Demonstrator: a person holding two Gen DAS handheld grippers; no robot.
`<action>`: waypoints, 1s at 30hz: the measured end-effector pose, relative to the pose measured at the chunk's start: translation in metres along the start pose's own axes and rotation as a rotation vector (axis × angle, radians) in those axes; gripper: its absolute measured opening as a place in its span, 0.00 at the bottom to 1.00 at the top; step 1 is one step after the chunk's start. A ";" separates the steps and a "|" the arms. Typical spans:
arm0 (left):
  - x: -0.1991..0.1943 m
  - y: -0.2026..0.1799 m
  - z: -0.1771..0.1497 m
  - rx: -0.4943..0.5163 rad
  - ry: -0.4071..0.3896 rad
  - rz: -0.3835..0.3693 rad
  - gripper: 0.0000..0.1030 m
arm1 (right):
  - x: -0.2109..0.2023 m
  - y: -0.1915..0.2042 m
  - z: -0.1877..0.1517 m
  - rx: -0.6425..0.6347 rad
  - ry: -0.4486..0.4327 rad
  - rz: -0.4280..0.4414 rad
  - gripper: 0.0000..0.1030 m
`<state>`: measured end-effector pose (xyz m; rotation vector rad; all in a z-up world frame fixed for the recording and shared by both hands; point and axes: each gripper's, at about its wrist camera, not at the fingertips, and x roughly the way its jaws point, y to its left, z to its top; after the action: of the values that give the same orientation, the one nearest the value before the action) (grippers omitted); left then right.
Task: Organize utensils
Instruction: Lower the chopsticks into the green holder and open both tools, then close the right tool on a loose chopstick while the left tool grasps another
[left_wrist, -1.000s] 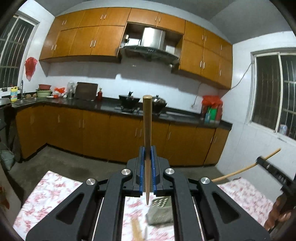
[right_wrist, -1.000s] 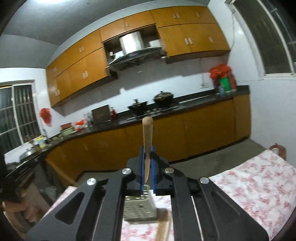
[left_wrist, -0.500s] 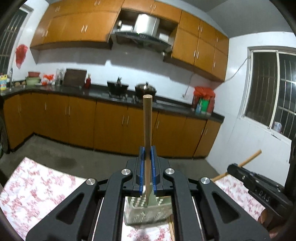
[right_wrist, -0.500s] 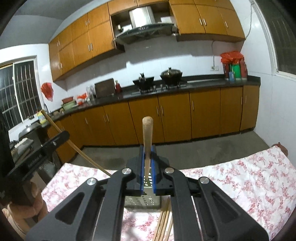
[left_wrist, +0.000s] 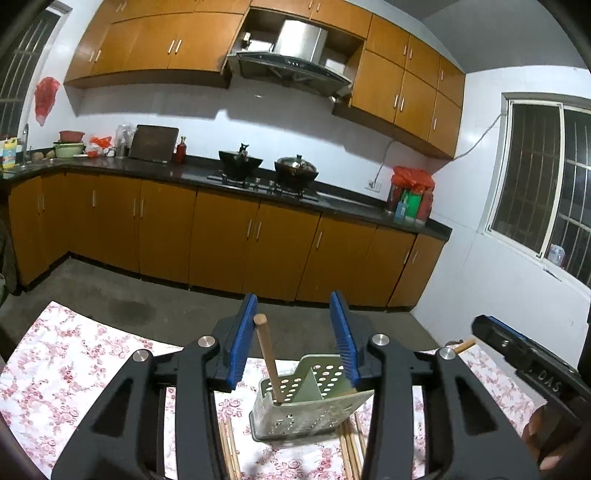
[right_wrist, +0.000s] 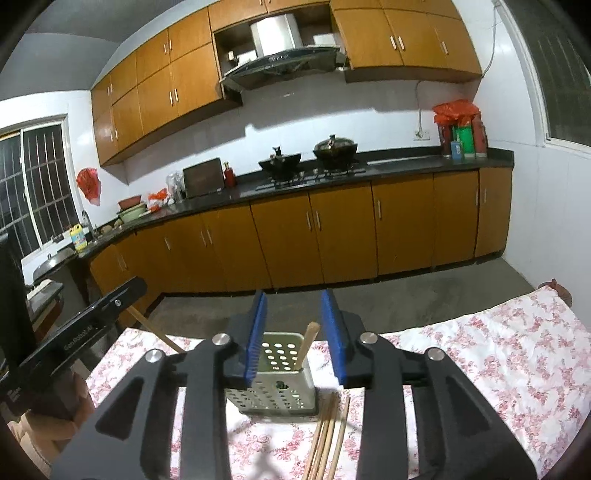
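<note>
My left gripper (left_wrist: 293, 339) and right gripper (right_wrist: 295, 332) are standing open, jaws having just been opening, each releasing a wooden chopstick (left_wrist: 269, 363) into the perforated pale-green plastic holder (left_wrist: 306, 402). I am clearing upward without nudging it; loose chopsticks (right_wrist: 328, 432) are lying beside the holder.

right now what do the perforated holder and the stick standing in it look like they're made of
Perforated holder: pale grey-green with a dull sheen and rows of punched round holes; could be plastic or coated metal.
Chopstick: plain tan, matte, round blunt top; looks like wood or bamboo, same as the loose chopsticks on the floral cloth.
</note>
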<state>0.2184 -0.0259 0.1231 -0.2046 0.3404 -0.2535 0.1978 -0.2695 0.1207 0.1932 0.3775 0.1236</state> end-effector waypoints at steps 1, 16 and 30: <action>-0.004 0.001 0.002 -0.004 -0.011 0.000 0.41 | -0.007 -0.003 0.001 0.005 -0.014 -0.006 0.34; -0.052 0.043 -0.057 0.035 0.049 0.169 0.44 | 0.023 -0.067 -0.110 0.092 0.330 -0.146 0.31; -0.017 0.066 -0.176 0.036 0.402 0.205 0.44 | 0.058 -0.032 -0.208 0.026 0.556 -0.085 0.20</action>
<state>0.1548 0.0143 -0.0505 -0.0808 0.7501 -0.0956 0.1754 -0.2575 -0.0962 0.1664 0.9404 0.0871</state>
